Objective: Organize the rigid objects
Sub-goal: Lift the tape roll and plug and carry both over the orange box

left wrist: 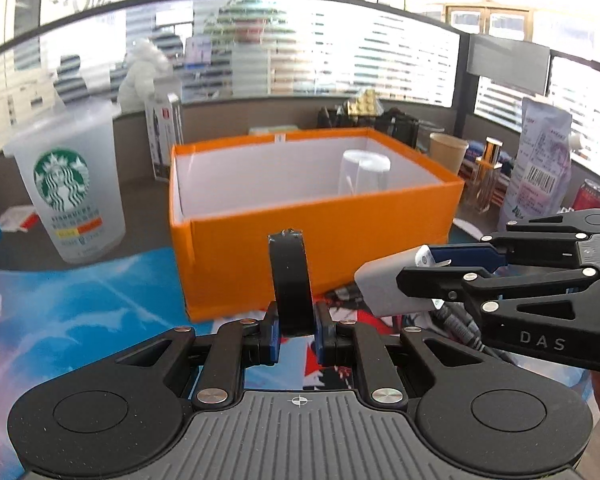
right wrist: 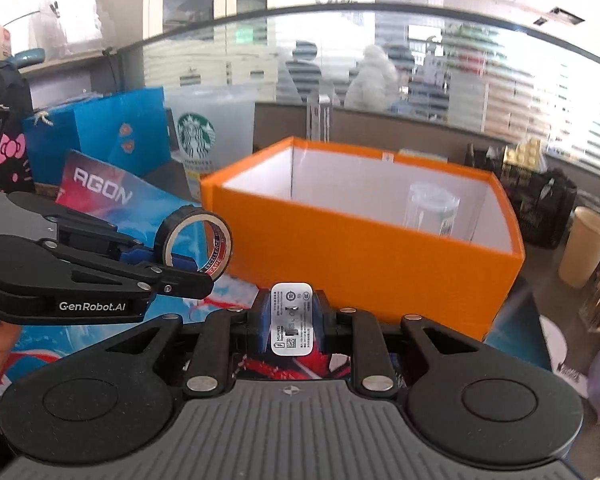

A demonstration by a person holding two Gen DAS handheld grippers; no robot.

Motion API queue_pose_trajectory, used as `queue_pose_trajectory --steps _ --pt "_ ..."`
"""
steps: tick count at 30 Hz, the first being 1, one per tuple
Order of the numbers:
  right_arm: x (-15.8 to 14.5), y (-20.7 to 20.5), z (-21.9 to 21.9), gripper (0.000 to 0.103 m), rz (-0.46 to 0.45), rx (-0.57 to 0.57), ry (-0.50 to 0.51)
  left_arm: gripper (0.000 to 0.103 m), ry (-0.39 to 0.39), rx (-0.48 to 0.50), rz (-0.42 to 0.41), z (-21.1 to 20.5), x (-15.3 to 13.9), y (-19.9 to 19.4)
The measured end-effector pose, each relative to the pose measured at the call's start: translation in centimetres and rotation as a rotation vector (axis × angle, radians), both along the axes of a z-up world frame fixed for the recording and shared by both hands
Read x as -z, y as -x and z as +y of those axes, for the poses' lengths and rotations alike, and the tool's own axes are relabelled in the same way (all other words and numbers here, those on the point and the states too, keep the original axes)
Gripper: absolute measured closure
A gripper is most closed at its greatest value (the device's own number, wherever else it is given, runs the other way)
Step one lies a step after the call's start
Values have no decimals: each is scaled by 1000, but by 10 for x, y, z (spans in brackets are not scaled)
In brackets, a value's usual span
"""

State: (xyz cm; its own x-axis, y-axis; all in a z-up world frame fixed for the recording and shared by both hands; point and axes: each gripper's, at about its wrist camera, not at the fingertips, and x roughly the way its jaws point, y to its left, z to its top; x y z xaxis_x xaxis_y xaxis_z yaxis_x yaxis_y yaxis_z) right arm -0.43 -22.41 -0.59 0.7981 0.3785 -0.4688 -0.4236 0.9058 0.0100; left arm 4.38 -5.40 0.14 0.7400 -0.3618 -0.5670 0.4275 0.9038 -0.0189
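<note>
- Grip status: the left gripper (left wrist: 296, 334) is clenched on a roll of black electrical tape (left wrist: 290, 280), held on edge so the flat sides meet the pads.
- The right gripper (right wrist: 290, 320) is clamped on a white Huawei charger (right wrist: 292, 318), label face up.
- Both loads hang just in front of the orange box (left wrist: 320, 248), likely staged for dropping inside.
- A clear glass (left wrist: 364, 176) already stands in the box's far right corner.
- A Starbucks cup (left wrist: 70, 196) remains outside, to the left.

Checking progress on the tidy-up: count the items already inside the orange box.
1: a clear plastic cup, upside down near the far right corner of the orange box. The near wall hides part of the floor, so something low could be missed.
</note>
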Motion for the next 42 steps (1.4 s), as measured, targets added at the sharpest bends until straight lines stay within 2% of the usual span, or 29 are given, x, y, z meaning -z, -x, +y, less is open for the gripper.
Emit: queue_pose_trajectory --steps 13,23,33,42 --pt "-45 3 -15 83 -109 27 -31 89 -6 -6 -88 0 -43 -8" --pt "-73 -23 -21 83 -167 55 -66 89 -5 -12 -92 -18 -63 -46" --pt "-72 -71 -23 83 -136 78 -75 89 -20 -55 -35 -26 -51 -97" --pt "-49 -115 -20 83 -62 91 -67 89 -38 -69 41 -28 -24 -128"
